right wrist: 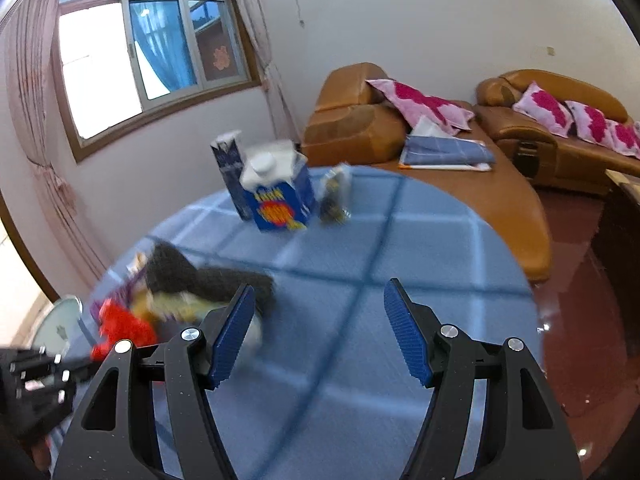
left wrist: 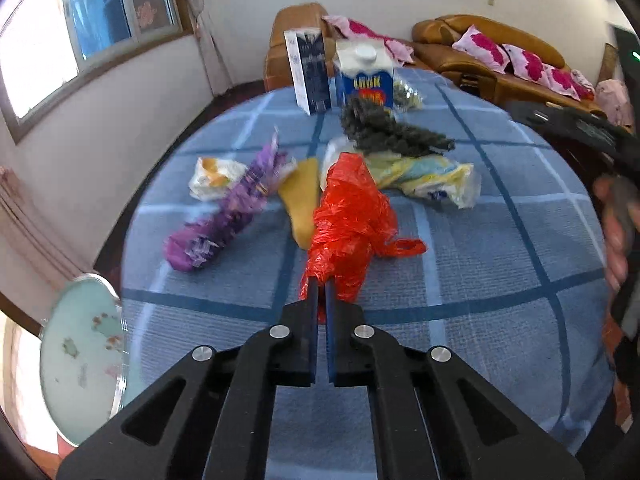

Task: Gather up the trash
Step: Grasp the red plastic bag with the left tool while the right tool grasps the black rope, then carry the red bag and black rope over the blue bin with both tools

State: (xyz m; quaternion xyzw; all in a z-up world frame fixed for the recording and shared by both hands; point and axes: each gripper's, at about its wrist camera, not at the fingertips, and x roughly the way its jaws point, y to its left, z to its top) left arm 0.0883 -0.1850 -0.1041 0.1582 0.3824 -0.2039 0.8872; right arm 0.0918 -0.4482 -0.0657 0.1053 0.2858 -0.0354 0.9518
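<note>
My left gripper (left wrist: 322,282) is shut on the near end of a crumpled red plastic bag (left wrist: 350,216) that lies on the round blue checked table (left wrist: 460,280). Around the bag lie a purple wrapper (left wrist: 224,216), a yellow piece (left wrist: 302,204), a white-orange wrapper (left wrist: 214,176), a pale yellow-blue bag (left wrist: 432,178) and a dark fuzzy cloth (left wrist: 390,130). My right gripper (right wrist: 320,308) is open and empty above the table, right of the trash pile; the red bag (right wrist: 124,330) and dark cloth (right wrist: 200,276) show at its left.
A blue milk carton (left wrist: 364,76), a tall dark box (left wrist: 308,70) and a small clear packet (left wrist: 408,94) stand at the table's far edge. A round glass side table (left wrist: 80,360) is at the left. Brown sofas (right wrist: 552,120) with pink cushions stand behind.
</note>
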